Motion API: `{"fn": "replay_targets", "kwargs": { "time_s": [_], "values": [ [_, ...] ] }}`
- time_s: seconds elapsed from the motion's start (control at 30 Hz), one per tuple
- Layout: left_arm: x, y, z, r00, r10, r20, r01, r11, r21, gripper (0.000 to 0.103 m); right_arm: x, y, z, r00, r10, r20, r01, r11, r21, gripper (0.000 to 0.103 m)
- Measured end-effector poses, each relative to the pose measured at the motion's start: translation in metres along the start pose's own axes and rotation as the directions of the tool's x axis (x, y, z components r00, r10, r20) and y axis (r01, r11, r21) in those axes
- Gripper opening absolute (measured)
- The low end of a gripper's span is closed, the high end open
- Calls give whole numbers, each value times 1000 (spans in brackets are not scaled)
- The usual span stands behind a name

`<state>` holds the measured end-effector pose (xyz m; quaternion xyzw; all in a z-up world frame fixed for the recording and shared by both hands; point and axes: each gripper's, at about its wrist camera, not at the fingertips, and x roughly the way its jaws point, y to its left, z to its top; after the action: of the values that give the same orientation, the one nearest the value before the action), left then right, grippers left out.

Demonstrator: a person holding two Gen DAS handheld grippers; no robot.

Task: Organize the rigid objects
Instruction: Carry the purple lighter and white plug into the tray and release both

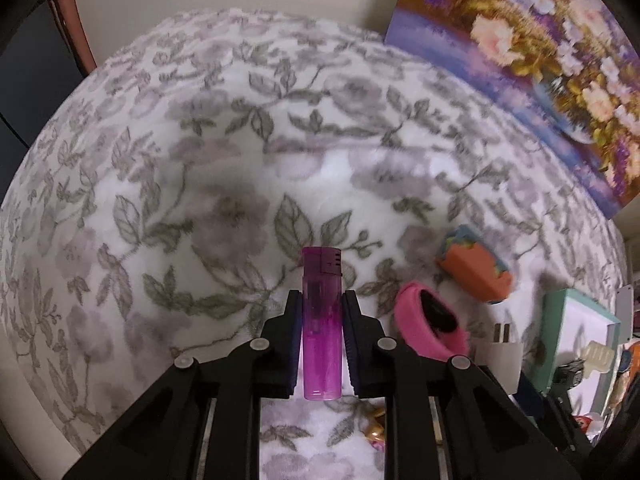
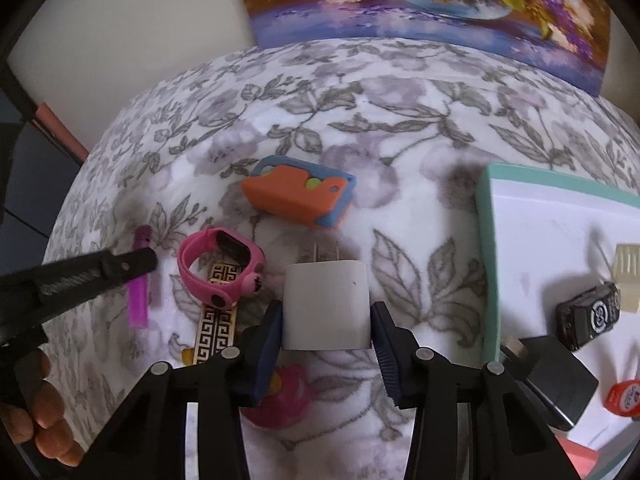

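The purple lighter (image 1: 321, 326) sits clamped between the left gripper's (image 1: 321, 300) pads, long axis along the fingers, above the floral blanket (image 1: 200, 160). The white charger (image 2: 326, 306) lies between the right gripper's (image 2: 326, 320) jaws, prongs pointing far; I cannot tell whether they press it. The teal-rimmed tray (image 2: 486, 240) lies right of both, nearer the right gripper.

Your left gripper (image 1: 321, 300) is clamped on the lighter (image 1: 321, 320); your right gripper (image 2: 326, 316) brackets the charger (image 2: 326, 310), jaws touching.

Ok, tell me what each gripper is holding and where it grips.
Left gripper: the purple lighter, clamped around its lower body, cap end forward. Right gripper: fingers on the two sides of the white charger, prongs pointing away.
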<state>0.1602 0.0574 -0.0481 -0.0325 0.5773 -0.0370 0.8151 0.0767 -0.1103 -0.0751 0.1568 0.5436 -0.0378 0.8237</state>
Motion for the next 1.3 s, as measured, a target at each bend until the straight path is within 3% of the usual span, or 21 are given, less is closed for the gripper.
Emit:
{"fn": "replay_targets", "kwargs": {
  "time_s": [0.3, 0.47, 0.8, 1.03, 1.3],
  "values": [
    [-46, -23, -7, 995, -16, 100, 13, 1000, 26, 20, -39, -20, 2, 997, 27, 67, -31, 998, 52, 46],
    [-62, -62, -16, 990, -38, 135, 24, 994, 103, 20, -59, -41, 7, 994, -19, 105, 11, 997, 81, 46],
    [-57, -141, -42, 992, -94, 80, 73, 970, 233, 20, -103, -123, 13, 982, -100, 163, 56, 965, 256, 46],
    [-48, -189, -59, 984, -176, 29, 159, 939, 305, 20, -125, -190, 5, 971, -154, 181, 68, 910, 409, 46],
    [-38, -231, -75, 976, -216, 17, 193, 901, 388, 20, -130, -251, -14, 966, -215, 144, 109, 842, 528, 46]
  ]
}}
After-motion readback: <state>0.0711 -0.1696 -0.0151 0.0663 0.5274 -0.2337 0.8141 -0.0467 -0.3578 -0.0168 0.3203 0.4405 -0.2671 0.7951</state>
